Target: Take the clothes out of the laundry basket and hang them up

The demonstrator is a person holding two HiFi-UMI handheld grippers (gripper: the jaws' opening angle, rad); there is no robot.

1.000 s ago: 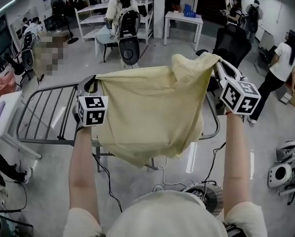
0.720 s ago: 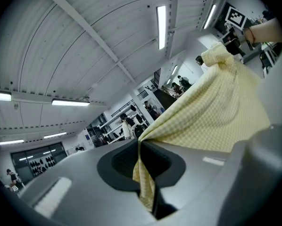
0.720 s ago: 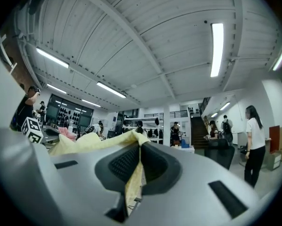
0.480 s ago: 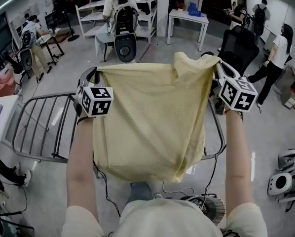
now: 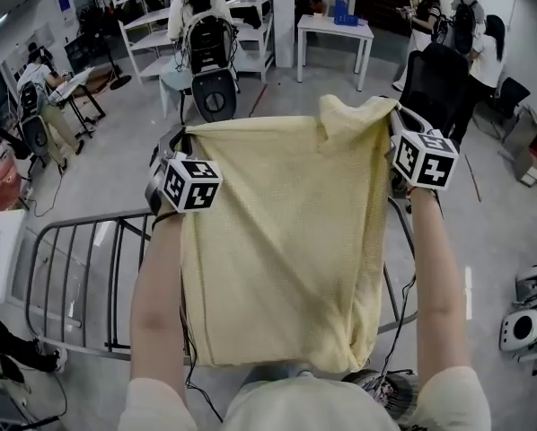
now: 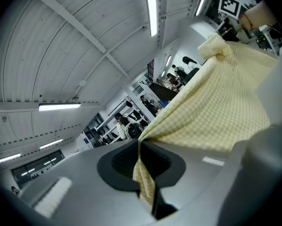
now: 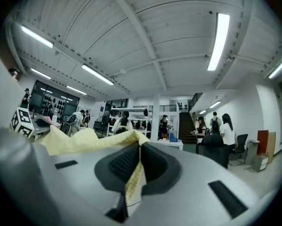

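Firmly: left tool [image 5: 180, 136], right tool [image 5: 396, 113] pinch top corners; waffle-textured yellow cloth [image 5: 277, 232] spread flat.

Cloth [image 5: 277, 241] between left tool [image 5: 177, 142] and right tool [image 5: 396, 119], above rack [image 5: 71, 277]; rack extends left.

The cloth [image 5: 277, 232] is pale yellow with a fine checked weave. Cubes on the left tool [image 6: 142, 146] and right tool [image 7: 138, 149] carry black-and-white square markers.

Grey floor [image 5: 286, 97] bearing a metal rack [image 5: 113, 285], loose cables [image 5: 199, 391], a white table [image 5: 334, 27] and chairs [image 5: 435, 83].
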